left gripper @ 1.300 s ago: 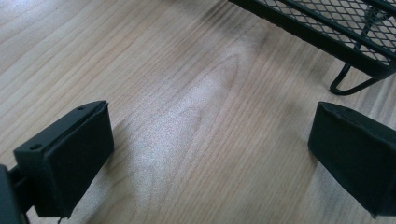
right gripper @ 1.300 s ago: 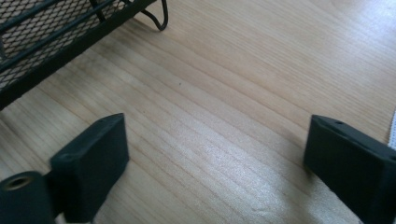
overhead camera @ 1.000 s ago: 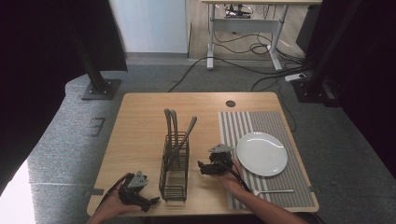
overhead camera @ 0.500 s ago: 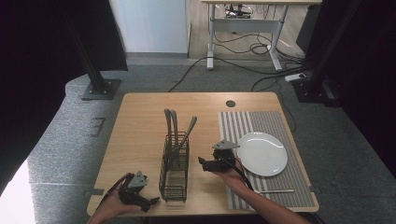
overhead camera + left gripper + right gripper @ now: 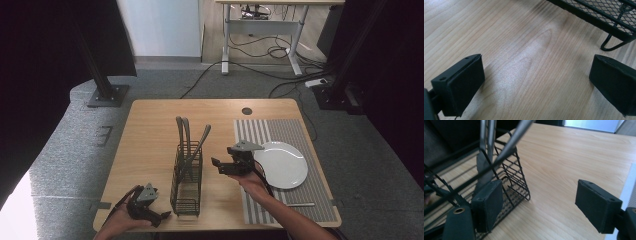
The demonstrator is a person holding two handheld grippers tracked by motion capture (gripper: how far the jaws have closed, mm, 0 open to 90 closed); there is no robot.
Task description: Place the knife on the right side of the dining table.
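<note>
A black wire cutlery caddy [image 5: 186, 182] stands in the middle of the wooden table [image 5: 150, 130] and holds several metal utensils [image 5: 186, 135] that lean out of its top. My right gripper [image 5: 216, 166] hovers just right of the caddy, between it and a white plate [image 5: 280, 164]. Its jaws point left and are open; they have just been closing a little with nothing between them. In the right gripper view the caddy [image 5: 511, 177] sits behind the left jaw of the right gripper [image 5: 541, 207]. My left gripper [image 5: 161, 216] rests open at the front left, with the caddy's foot [image 5: 610, 43] close ahead.
A grey striped placemat [image 5: 295, 130] covers the right side of the table and carries the plate. A single utensil [image 5: 300, 204] lies on the mat near the front edge. A round cable hole [image 5: 246, 111] sits at the back edge.
My right gripper has risen off the table beside the caddy and shifted slightly toward the plate. The left gripper has not moved.
</note>
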